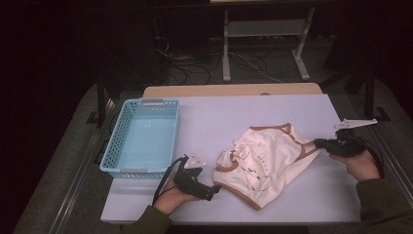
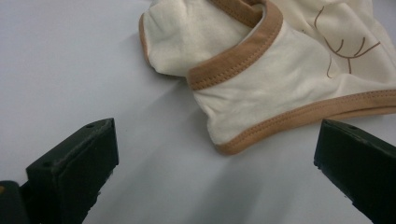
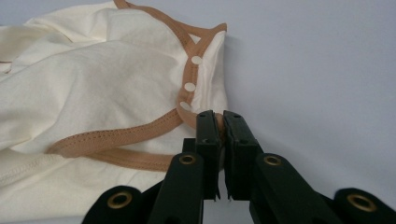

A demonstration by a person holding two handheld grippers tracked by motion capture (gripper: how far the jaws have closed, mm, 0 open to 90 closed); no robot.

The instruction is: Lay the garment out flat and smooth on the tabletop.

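My right gripper (image 3: pixel 223 126) is pinched tight on the brown trim of the cream baby garment (image 1: pixel 265 158), left gripper (image 1: pixel 214 189) gaping wide just short of its other end. It lies crumpled mid-table, long axis running between my two grippers. Pale table (image 1: pixel 234 112), blue basket (image 1: pixel 141 136) at left, dark room with cables behind, both forearms low.

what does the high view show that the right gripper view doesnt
The high view takes in the light blue basket left of the garment, the left gripper with its jaws open just short of the cloth's near edge, both of the person's hands, and the floor with cables beyond the table.

The right gripper view shows the right gripper shut on the tan trim, beside a row of snap buttons.

Both views show the cream baby garment with tan trim lying crumpled on the white table.
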